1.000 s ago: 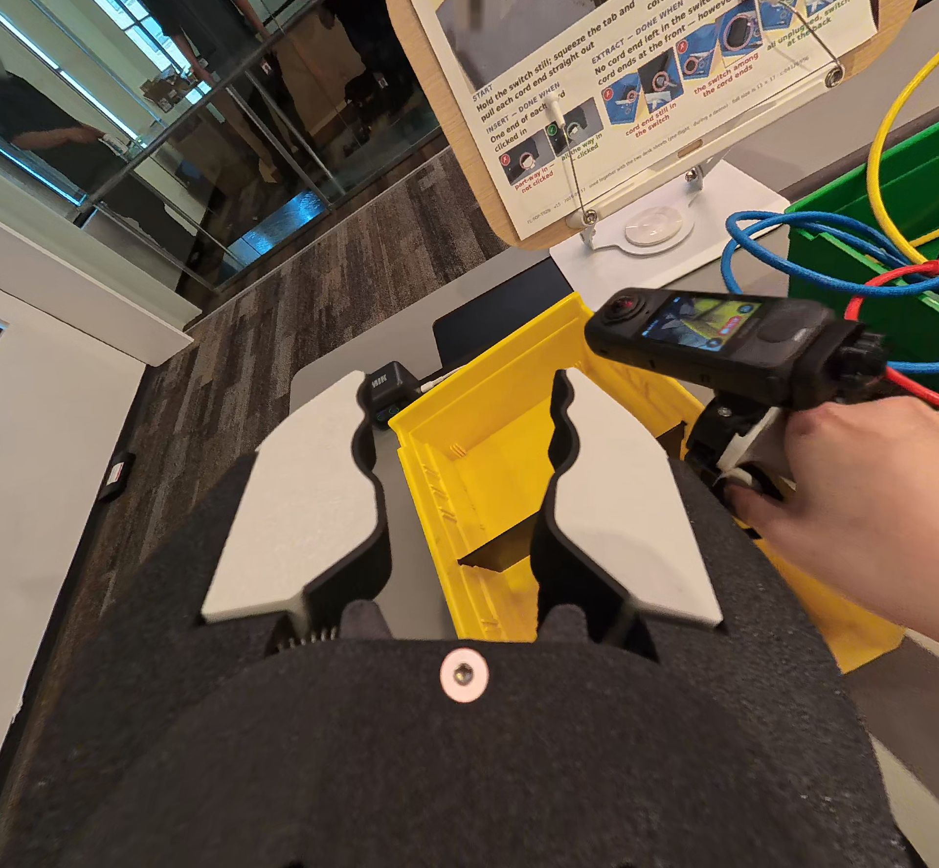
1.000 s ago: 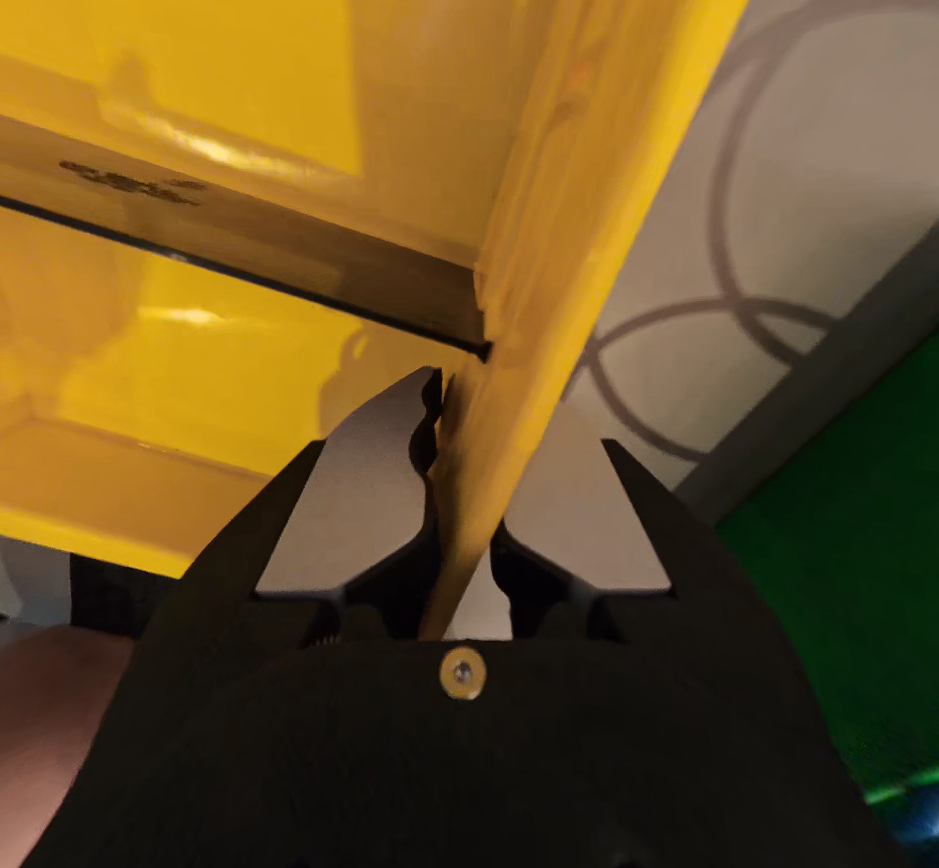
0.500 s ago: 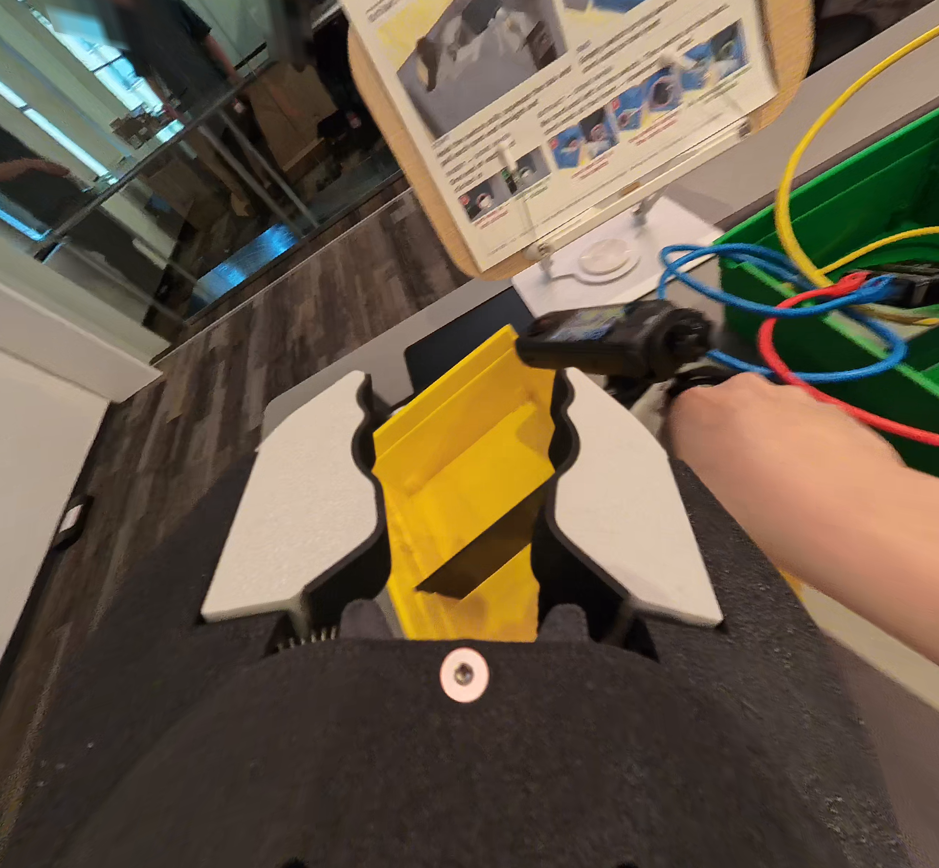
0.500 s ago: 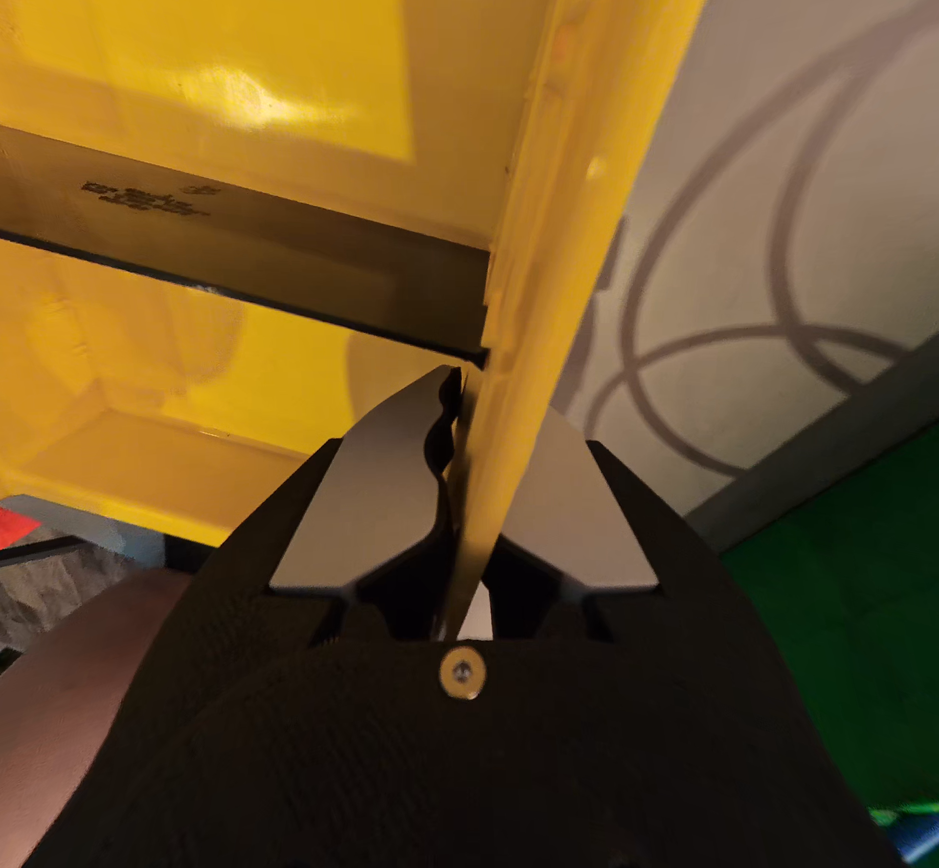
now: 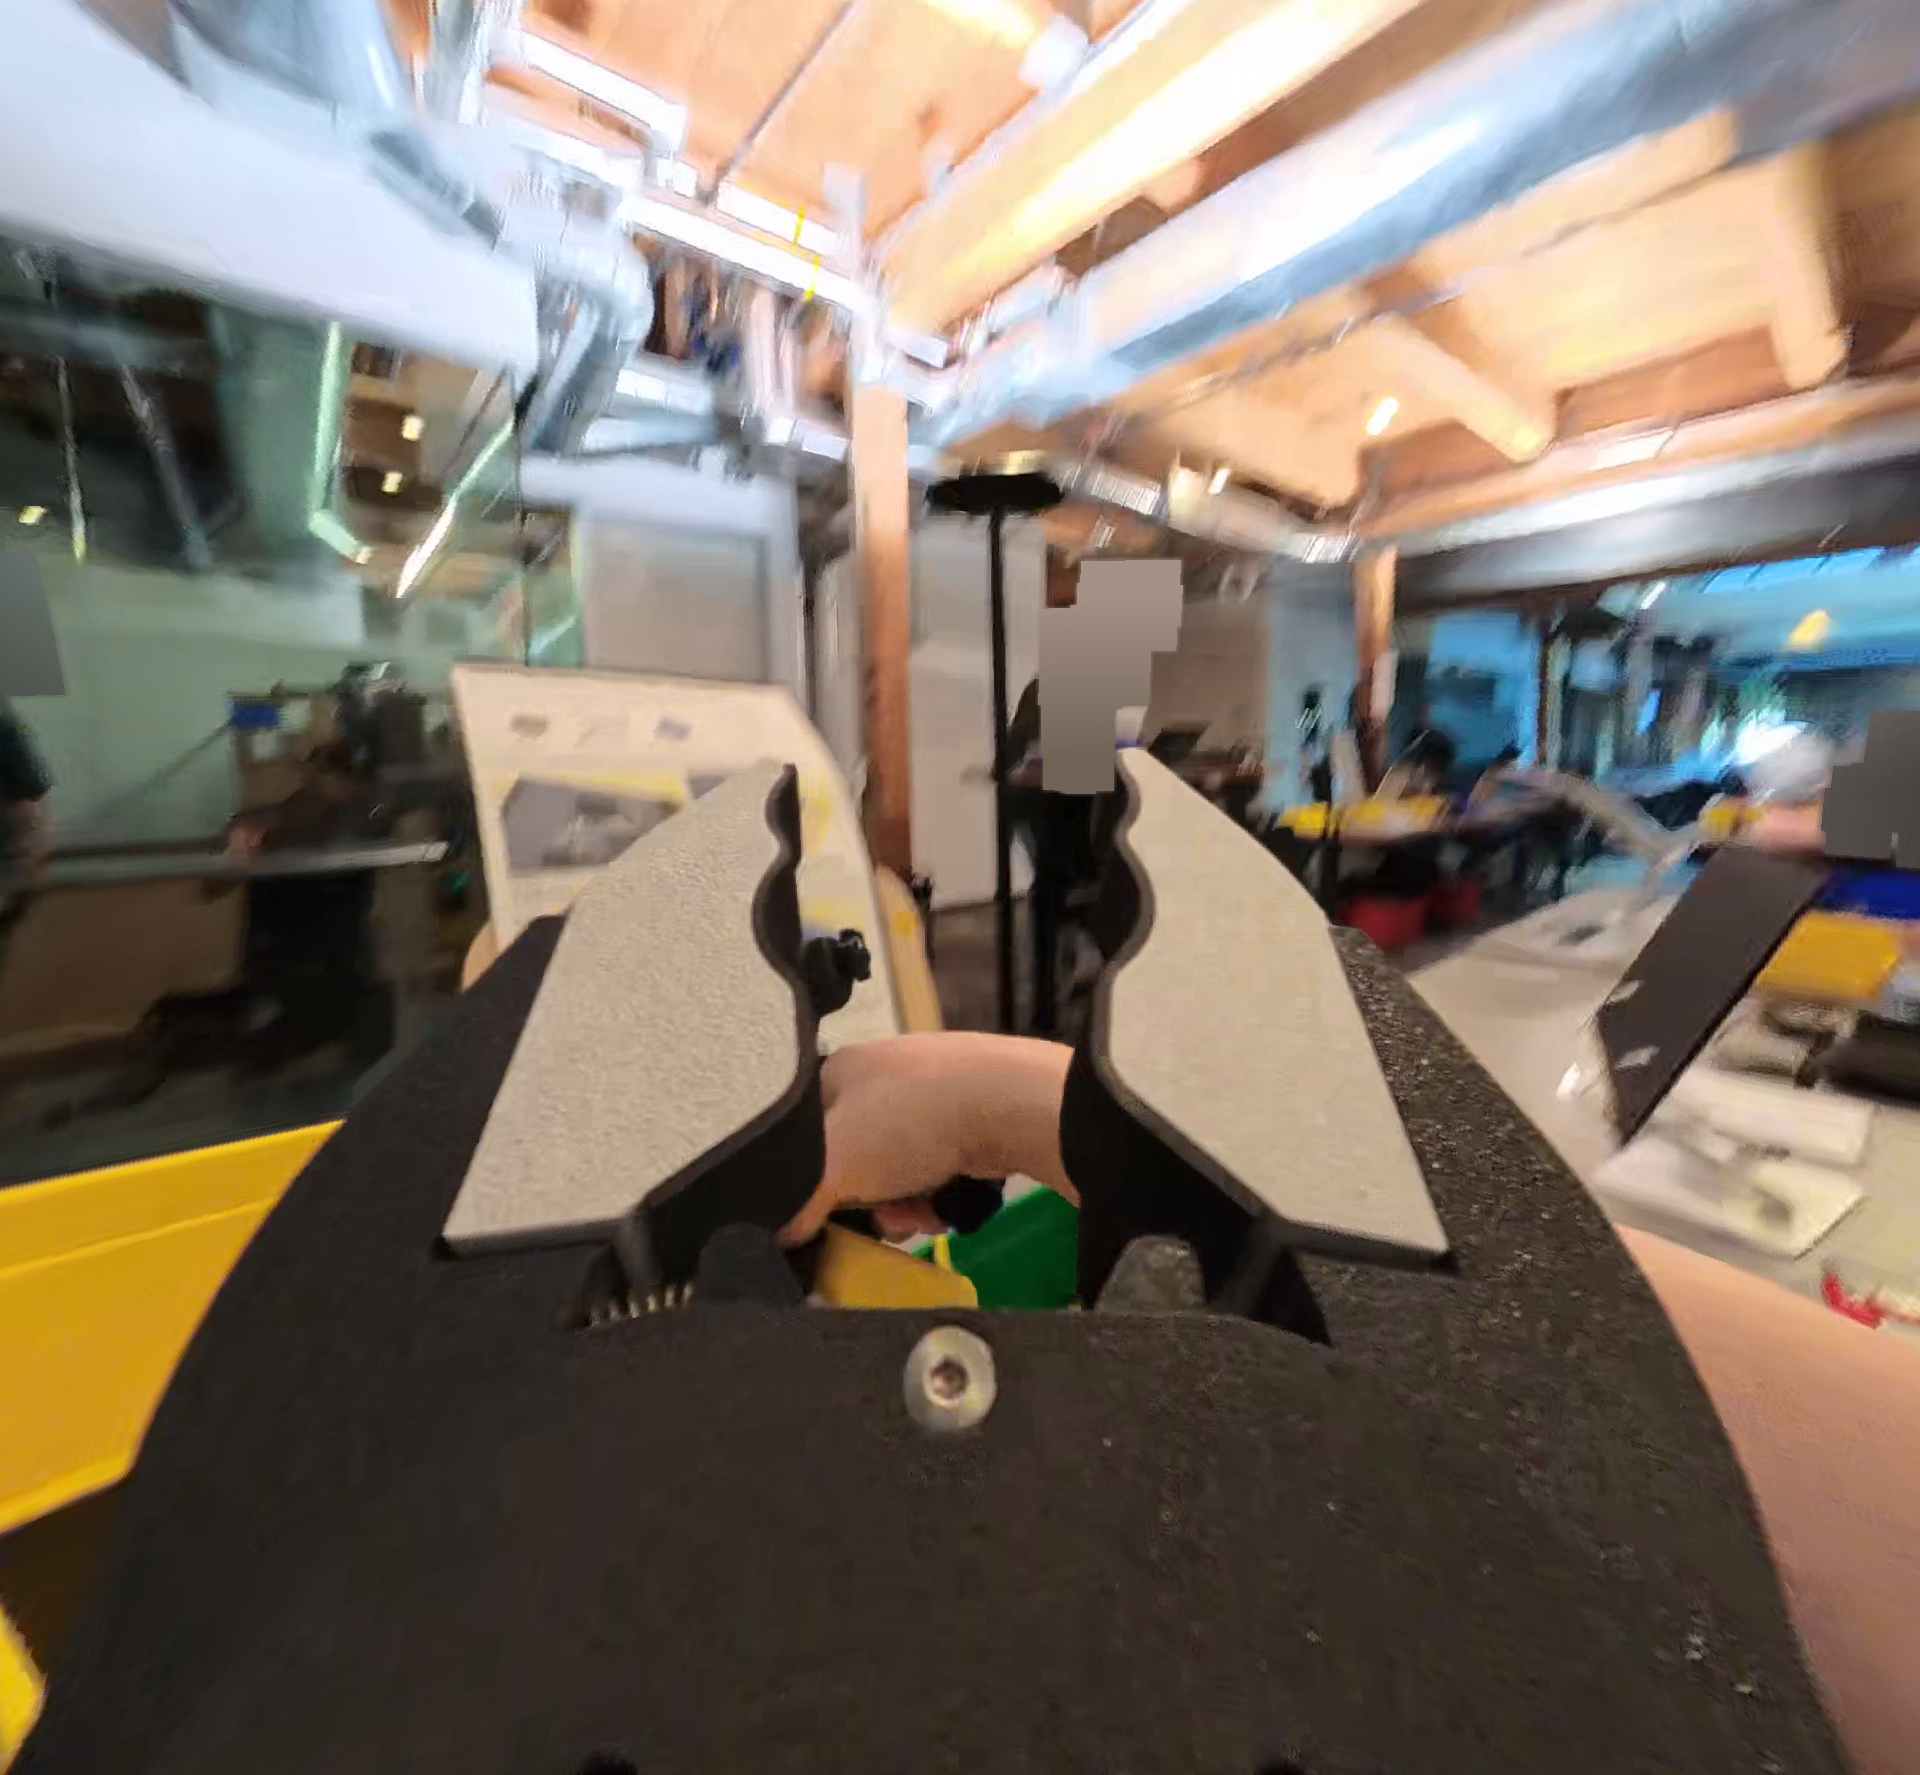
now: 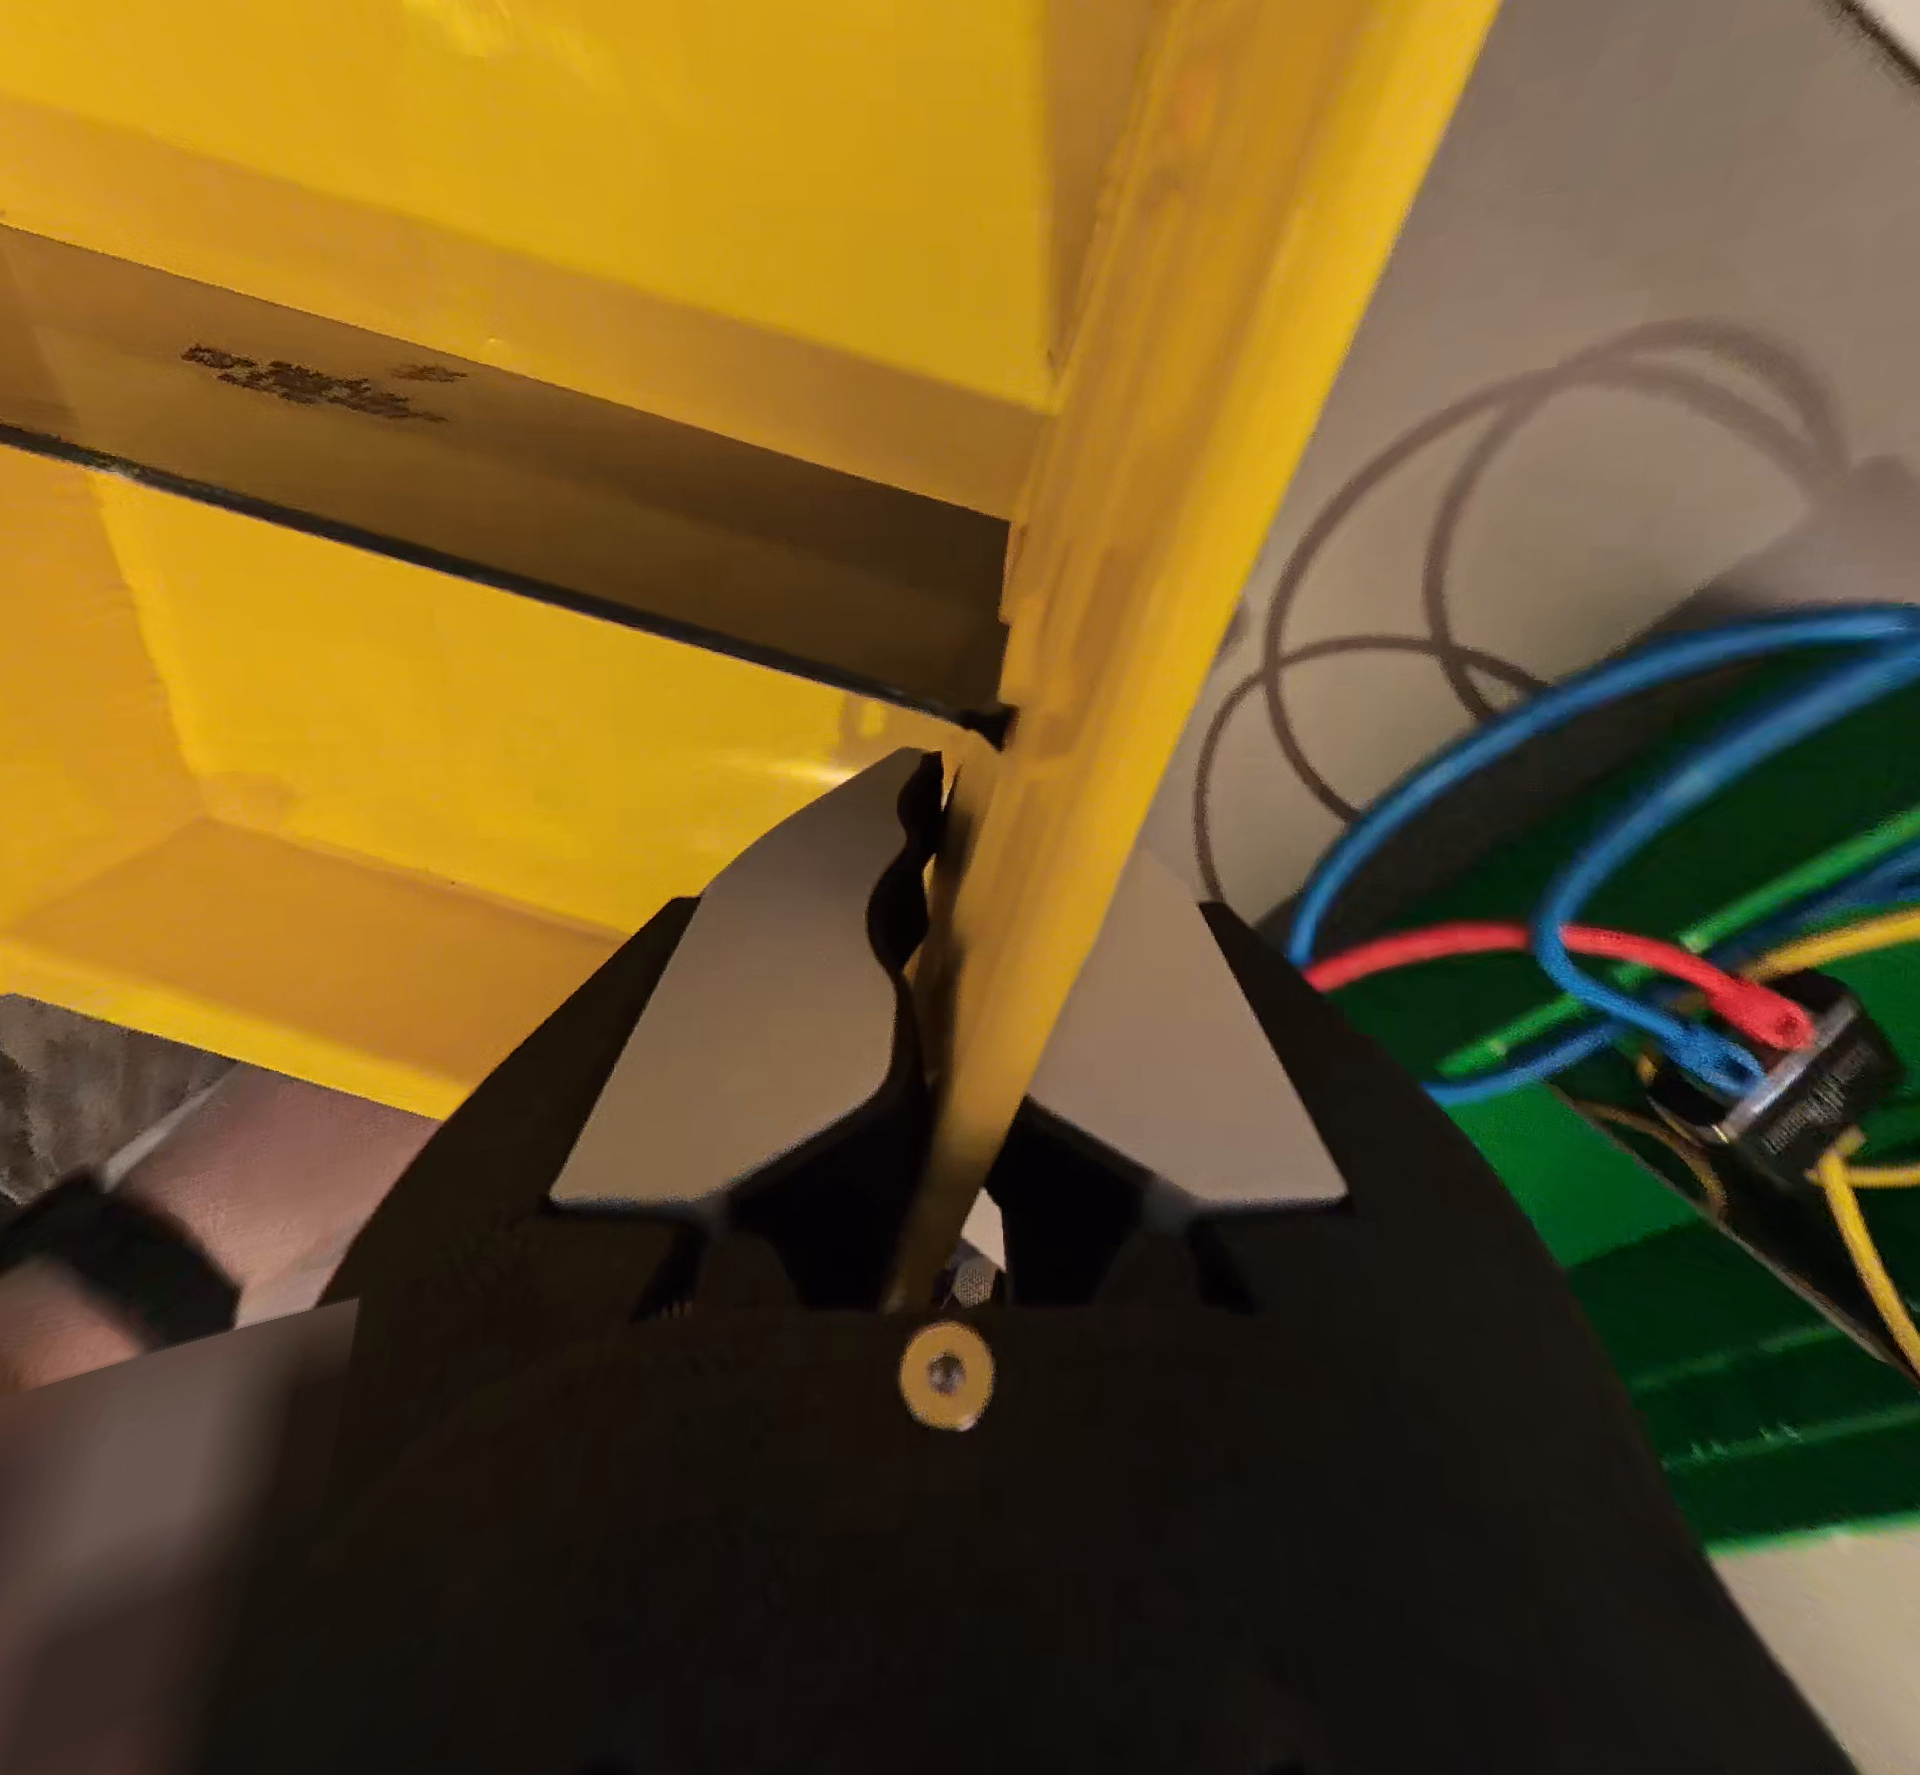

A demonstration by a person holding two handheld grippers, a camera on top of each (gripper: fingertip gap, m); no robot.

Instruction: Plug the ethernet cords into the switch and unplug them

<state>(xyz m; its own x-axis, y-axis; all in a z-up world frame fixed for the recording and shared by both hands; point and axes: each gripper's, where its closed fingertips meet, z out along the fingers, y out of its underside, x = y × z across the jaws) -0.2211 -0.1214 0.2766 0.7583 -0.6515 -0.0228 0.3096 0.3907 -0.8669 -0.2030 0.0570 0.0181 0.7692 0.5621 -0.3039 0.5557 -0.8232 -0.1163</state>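
My right gripper is shut on the side wall of a yellow bin, one finger inside and one outside. The bin holds a thin dark divider. To the right, a small black switch lies in a green bin, with a red cord, a blue cord and a yellow cord at its ports. My left gripper is open and empty, tilted up toward the room. A hand shows between its fingers, with part of the yellow bin at lower left.
An instruction board stands behind the left gripper. A forearm crosses the lower right of the left wrist view. Cord shadows fall on the grey table. Tables and people fill the blurred background. About 30 centimeters separates my left fingertips from my right. My right gripper's tips are some 25 centimeters from the small black switch.
My left gripper has swung sharply upward, from looking down into the yellow bin to facing the room. My right gripper has kept its hold on the bin wall, and the green bin with the switch has come into view.
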